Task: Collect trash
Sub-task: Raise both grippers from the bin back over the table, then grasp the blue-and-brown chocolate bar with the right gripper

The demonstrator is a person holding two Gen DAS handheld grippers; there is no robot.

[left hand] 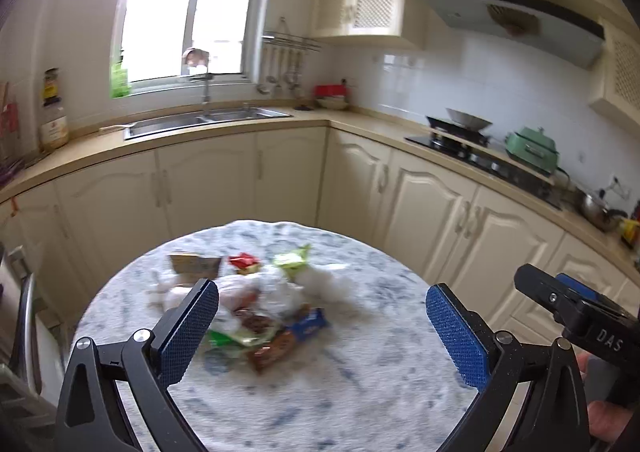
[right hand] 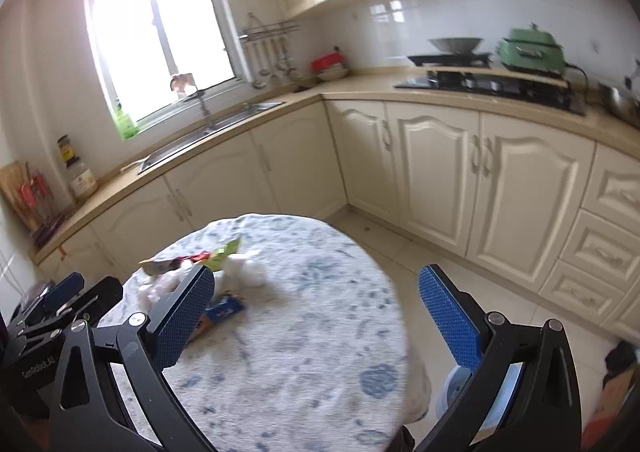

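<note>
A heap of trash lies on the round table (left hand: 360, 380) with a white-and-blue cloth. It holds a cardboard scrap (left hand: 196, 264), a red wrapper (left hand: 244, 262), a green wrapper (left hand: 294, 258), crumpled white tissue (left hand: 276, 290), a blue wrapper (left hand: 310, 326) and a brown wrapper (left hand: 276, 348). My left gripper (left hand: 322, 288) hovers above and short of the heap, open wide and holding nothing. My right gripper (right hand: 316, 272) is also open and holding nothing, to the right of the heap (right hand: 216, 272) over the table (right hand: 300, 352). Everything is motion-blurred.
Cream cabinets (left hand: 208, 180) and a countertop wrap around behind the table, with a sink (left hand: 200, 120) under the window and a stove (left hand: 472, 148) at the right. A pale blue-white bin (right hand: 452, 388) stands on the tiled floor (right hand: 500, 292) by the table's right edge.
</note>
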